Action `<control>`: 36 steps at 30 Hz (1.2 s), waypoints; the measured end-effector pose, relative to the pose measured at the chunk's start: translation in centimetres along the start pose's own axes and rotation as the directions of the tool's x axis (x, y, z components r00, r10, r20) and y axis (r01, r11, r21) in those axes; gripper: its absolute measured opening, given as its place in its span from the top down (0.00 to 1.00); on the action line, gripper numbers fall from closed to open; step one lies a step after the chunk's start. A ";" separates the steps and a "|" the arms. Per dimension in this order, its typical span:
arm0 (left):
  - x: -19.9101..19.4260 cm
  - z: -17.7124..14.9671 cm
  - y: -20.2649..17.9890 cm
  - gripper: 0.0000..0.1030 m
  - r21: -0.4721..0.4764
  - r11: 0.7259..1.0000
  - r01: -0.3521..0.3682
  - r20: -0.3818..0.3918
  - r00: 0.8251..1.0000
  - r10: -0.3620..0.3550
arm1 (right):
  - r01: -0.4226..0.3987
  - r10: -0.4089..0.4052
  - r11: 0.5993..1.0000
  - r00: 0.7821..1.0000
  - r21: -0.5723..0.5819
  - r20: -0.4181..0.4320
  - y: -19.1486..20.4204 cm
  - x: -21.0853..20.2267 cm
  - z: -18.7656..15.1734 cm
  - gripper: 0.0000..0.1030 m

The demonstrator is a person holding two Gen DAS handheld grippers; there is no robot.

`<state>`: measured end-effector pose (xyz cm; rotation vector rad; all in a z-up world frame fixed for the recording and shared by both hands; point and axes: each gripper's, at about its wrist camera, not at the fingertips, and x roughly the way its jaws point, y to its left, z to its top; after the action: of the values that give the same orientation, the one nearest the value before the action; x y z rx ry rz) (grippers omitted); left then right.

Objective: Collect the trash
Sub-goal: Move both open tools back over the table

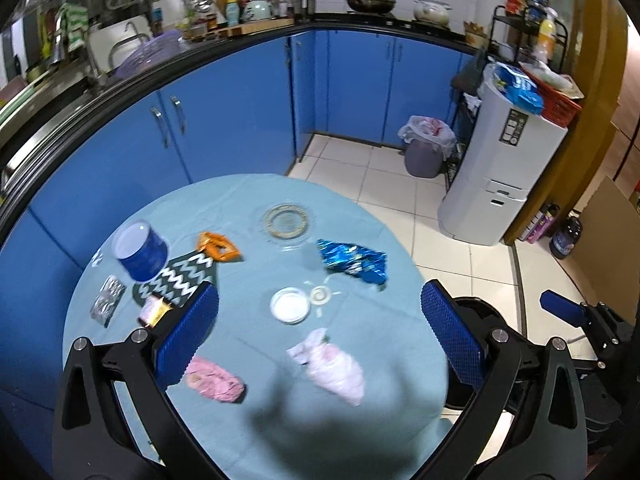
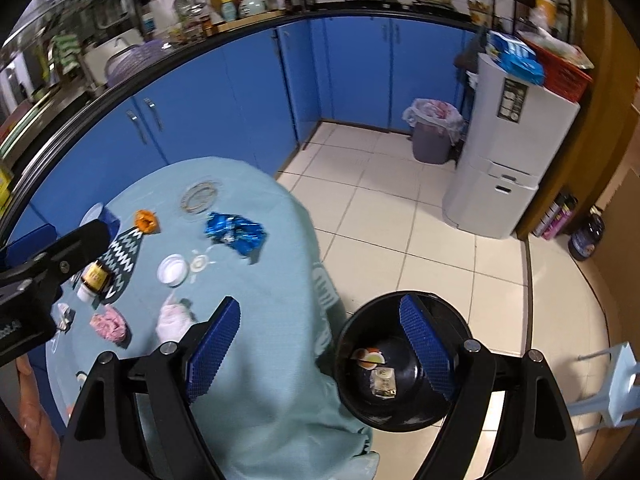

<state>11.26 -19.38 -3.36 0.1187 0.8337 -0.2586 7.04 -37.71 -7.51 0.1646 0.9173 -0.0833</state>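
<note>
My left gripper [image 1: 320, 332] is open and empty above the round table [image 1: 248, 200] with a light blue cloth. Between its fingers lie a crumpled pale pink wrapper [image 1: 332, 364] and a white lid [image 1: 290, 305]. A pink wrapper [image 1: 214, 378] lies by the left finger. A blue foil wrapper [image 1: 354, 260], an orange wrapper [image 1: 218, 245] and a silver packet [image 1: 107, 300] lie farther out. My right gripper [image 2: 320, 344] is open and empty over the table edge and a black trash bin [image 2: 400, 364] on the floor, which holds some scraps.
A blue tin [image 1: 140, 250] and a small brown bottle [image 1: 154, 310] stand on a zigzag mat [image 1: 180, 276]. A glass dish [image 1: 288, 220] sits at the table's far side. Blue cabinets [image 1: 240, 100], a grey lined bin [image 1: 426, 146] and a white appliance [image 1: 496, 164] stand beyond.
</note>
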 end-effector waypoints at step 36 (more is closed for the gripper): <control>6.7 -8.5 13.4 0.03 -0.206 0.967 -0.149 -0.283 0.955 0.087 | -0.133 0.076 0.966 0.965 -0.220 -0.250 12.1 8.0 -3.1 0.22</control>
<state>13.18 -5.96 -13.97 -0.0100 1.1195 -0.0313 11.21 -25.23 -14.40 0.0014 1.1494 0.1477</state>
